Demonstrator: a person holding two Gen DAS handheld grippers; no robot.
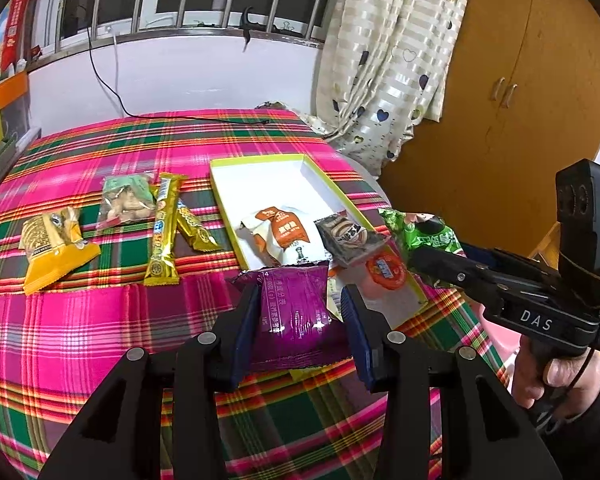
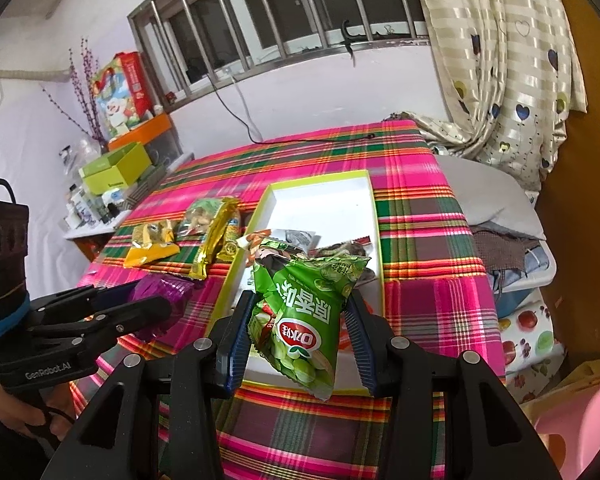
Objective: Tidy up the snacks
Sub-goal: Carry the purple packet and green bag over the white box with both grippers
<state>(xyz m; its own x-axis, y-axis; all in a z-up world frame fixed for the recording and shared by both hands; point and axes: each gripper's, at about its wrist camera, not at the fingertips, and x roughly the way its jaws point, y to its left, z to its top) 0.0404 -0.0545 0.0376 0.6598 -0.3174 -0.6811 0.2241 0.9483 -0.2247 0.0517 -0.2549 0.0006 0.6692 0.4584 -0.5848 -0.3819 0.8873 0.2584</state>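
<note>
My left gripper [image 1: 300, 300] is shut on a purple snack packet [image 1: 294, 316] and holds it above the plaid cloth, at the near end of the white box [image 1: 268, 176]. My right gripper [image 2: 300, 312] is shut on a green snack packet [image 2: 304, 312] over the box's near end [image 2: 324, 196]. In the box lie a white-and-orange packet [image 1: 280, 236], a brown packet [image 1: 348, 240] and an orange round snack [image 1: 386, 270]. The green packet [image 1: 428, 232] and the right gripper also show at the right of the left wrist view.
On the cloth left of the box lie a yellow packet [image 1: 52, 248], a clear bag of biscuits [image 1: 126, 198] and two gold bars [image 1: 164, 228]. A black cable [image 1: 112, 92] trails over the far table edge. A cluttered shelf [image 2: 112, 184] stands at the left, a curtain [image 1: 392, 60] at the right.
</note>
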